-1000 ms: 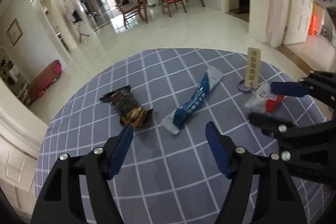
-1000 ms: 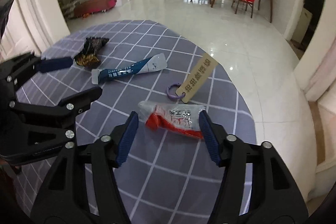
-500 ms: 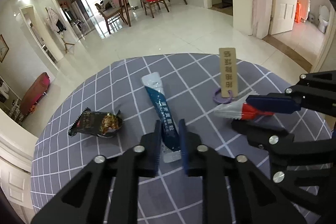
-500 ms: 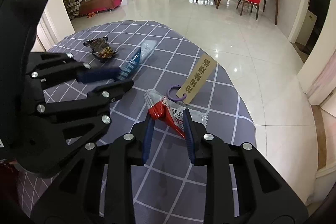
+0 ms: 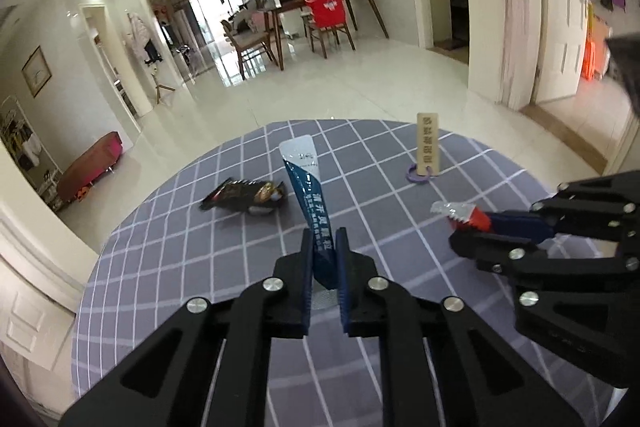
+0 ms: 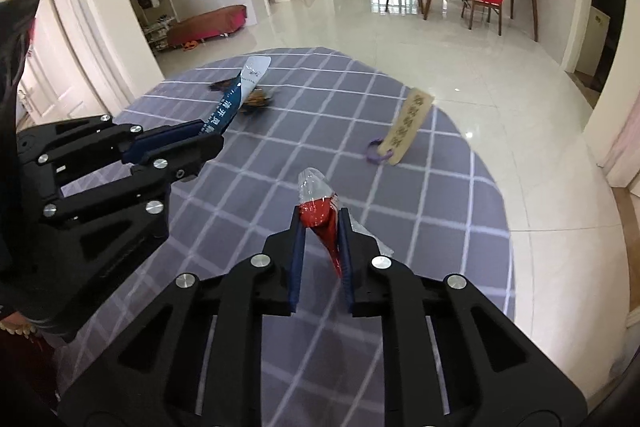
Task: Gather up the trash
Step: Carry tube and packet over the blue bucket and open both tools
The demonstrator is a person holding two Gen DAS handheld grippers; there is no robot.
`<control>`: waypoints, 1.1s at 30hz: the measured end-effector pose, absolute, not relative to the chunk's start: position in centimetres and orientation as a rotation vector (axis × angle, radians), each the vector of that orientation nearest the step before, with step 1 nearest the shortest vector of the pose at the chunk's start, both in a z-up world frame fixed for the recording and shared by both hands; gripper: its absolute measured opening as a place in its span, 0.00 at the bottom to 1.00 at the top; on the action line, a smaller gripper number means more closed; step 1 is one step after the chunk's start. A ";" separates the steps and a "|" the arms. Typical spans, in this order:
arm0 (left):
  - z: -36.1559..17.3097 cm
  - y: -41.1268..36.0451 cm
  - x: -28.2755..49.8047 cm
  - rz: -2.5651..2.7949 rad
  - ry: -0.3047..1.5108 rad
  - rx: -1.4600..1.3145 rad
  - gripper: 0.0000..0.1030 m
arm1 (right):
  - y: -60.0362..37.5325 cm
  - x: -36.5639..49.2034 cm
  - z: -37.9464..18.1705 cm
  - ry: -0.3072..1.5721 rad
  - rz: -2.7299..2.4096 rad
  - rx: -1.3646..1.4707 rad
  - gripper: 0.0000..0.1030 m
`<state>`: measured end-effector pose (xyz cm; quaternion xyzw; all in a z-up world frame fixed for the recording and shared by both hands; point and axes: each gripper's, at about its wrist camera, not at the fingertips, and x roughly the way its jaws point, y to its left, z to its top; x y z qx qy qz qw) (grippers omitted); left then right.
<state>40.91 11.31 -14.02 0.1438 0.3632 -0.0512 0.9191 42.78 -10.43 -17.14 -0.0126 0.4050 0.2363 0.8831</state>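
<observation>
My left gripper (image 5: 324, 237) is shut on a long blue and white wrapper (image 5: 306, 183) and holds it lifted above the table; that gripper (image 6: 208, 135) and the wrapper (image 6: 236, 99) also show in the right wrist view. My right gripper (image 6: 320, 217) is shut on a red and clear wrapper (image 6: 318, 201), also lifted; that gripper (image 5: 472, 231) and the wrapper (image 5: 460, 213) show at the right of the left wrist view. A dark brown snack wrapper (image 5: 244, 195) lies on the table, also seen in the right wrist view (image 6: 258, 97).
The round table has a grey checked cloth (image 5: 180, 267). A wooden tag on a purple ring (image 5: 427, 149) lies at the far right of the table, also seen in the right wrist view (image 6: 404, 127). Tiled floor, chairs (image 5: 324, 15) and doorways lie beyond.
Both grippers went from open around their wrappers to shut on them, then lifted them off the cloth. The views have tilted up and back.
</observation>
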 end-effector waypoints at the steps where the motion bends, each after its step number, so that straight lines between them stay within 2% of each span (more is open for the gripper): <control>1: -13.5 11.4 39.8 -0.099 0.732 0.292 0.10 | -10.4 42.2 -16.8 0.836 0.496 -0.019 0.15; 10: -10.0 10.7 32.9 -0.118 0.664 0.261 0.10 | -11.8 35.6 -13.0 0.760 0.512 0.046 0.15; 17: -8.5 7.8 28.7 -0.236 0.652 0.222 0.10 | -16.8 29.6 -11.5 0.717 0.470 0.107 0.15; 26: -10.4 -0.6 25.1 -0.442 0.692 0.195 0.10 | -27.4 22.3 -12.5 0.692 0.334 0.215 0.15; 33: -14.3 -10.0 23.9 -0.582 0.773 0.260 0.10 | -34.3 18.9 -14.7 0.699 0.218 0.289 0.15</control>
